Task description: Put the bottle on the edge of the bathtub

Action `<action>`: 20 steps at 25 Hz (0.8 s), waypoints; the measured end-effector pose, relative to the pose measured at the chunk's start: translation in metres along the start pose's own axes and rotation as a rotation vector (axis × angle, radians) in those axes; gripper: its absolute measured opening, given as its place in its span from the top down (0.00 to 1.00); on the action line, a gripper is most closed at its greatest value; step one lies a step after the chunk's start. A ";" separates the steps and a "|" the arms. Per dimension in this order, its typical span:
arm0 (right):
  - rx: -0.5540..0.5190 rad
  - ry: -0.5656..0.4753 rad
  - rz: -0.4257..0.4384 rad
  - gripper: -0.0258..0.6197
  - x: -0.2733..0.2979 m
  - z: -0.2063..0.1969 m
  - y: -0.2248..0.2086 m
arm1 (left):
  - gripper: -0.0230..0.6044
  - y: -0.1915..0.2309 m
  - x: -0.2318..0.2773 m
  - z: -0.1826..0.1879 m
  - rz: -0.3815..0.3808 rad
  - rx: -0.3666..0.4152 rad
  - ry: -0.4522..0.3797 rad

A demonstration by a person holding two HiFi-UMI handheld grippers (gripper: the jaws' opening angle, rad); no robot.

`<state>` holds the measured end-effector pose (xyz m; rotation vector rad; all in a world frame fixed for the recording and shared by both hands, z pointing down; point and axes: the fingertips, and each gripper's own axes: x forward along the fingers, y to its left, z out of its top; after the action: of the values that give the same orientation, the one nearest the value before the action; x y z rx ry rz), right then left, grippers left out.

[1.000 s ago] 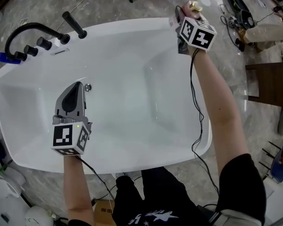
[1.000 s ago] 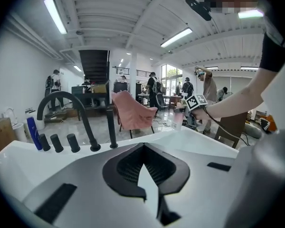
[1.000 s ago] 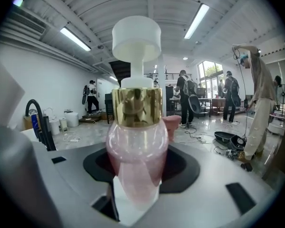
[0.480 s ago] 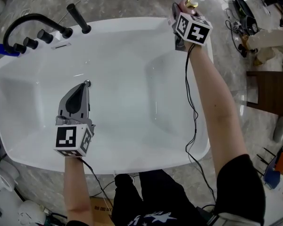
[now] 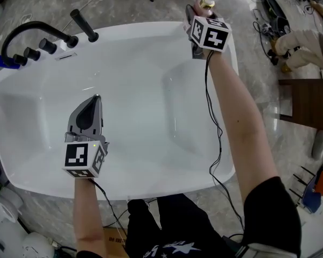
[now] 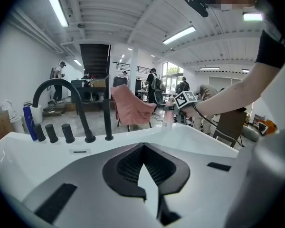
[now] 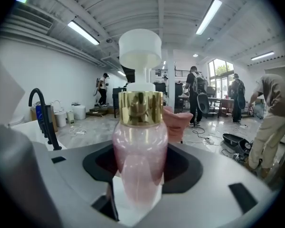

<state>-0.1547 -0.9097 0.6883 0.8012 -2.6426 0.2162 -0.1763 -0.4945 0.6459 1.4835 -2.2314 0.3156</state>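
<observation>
At the far right corner of the one white bathtub (image 5: 140, 26), the right gripper (image 5: 198, 16) pinches the single bottle (image 7: 140, 146) between its two jaws. It is pink, with a gold collar and a white pump head, and it stands upright over the rim; whether its base touches the rim I cannot tell. Over the tub's hollow, well apart from it, hangs the left gripper (image 5: 95, 98), its jaws pressed together at the tips with nothing between them. On the far left corner stand one black curved spout (image 5: 21, 34) and three black knobs (image 5: 30, 54).
</observation>
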 end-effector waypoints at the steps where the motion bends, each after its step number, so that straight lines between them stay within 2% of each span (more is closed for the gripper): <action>1: -0.005 0.010 0.010 0.58 -0.001 -0.002 0.002 | 0.94 0.000 -0.002 0.000 0.001 -0.004 -0.001; 4: 0.002 0.032 0.015 0.52 -0.010 -0.004 0.004 | 0.94 0.000 -0.009 0.003 0.006 -0.010 -0.003; 10: -0.021 0.045 0.007 0.51 -0.046 -0.002 0.009 | 0.94 -0.001 -0.035 0.018 0.017 -0.006 -0.016; 15: -0.004 0.058 0.038 0.51 -0.092 -0.003 0.034 | 0.94 -0.004 -0.073 0.022 0.013 -0.012 -0.013; 20: 0.001 0.077 0.077 0.51 -0.145 0.005 0.081 | 0.94 0.004 -0.122 0.024 -0.011 -0.028 -0.006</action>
<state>-0.0896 -0.7712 0.6240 0.6788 -2.6030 0.2635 -0.1457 -0.4031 0.5671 1.4832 -2.2228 0.2757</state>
